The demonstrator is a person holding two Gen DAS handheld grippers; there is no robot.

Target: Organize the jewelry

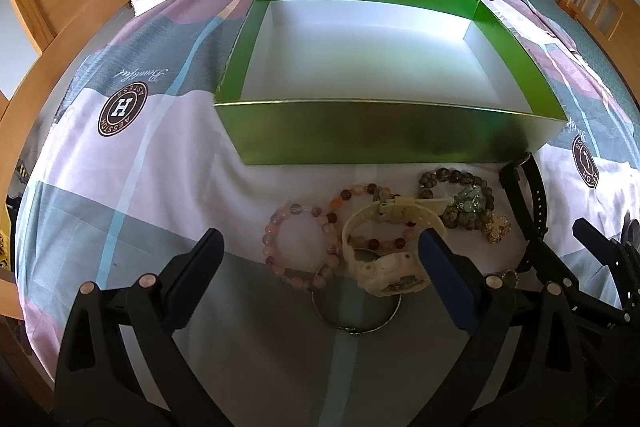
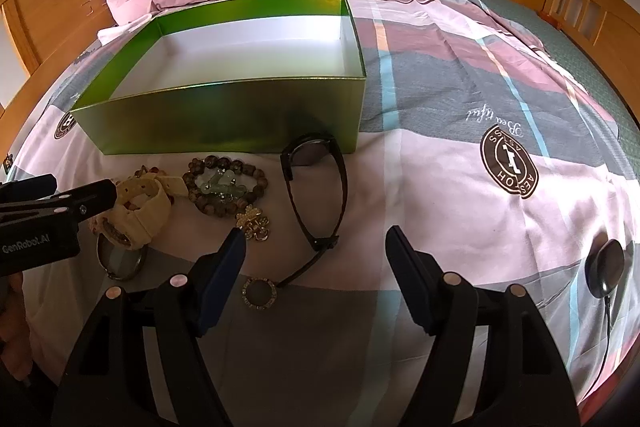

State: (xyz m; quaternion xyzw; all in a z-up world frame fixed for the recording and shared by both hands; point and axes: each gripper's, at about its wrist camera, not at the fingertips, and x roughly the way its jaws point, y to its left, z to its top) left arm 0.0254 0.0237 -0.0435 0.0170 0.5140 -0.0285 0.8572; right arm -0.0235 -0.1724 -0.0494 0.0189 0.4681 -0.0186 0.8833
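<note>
Holding both tongs apart and empty, left tongs over the cream watch, right tongs near the black watch, I should clamp one strap only; the green box behind stands empty on the bed.

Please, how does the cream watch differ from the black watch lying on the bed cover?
Colour: the cream watch is pale and chunky; the black watch is dark with a thin strap.
Pose: the cream watch is buckled into a closed loop; the black watch lies unbuckled, its strap spread open.
Neighbours: the cream watch rests on top of beaded bracelets; the black watch lies by itself, its face close to the green box.
Shared: both lie outside the box.
</note>
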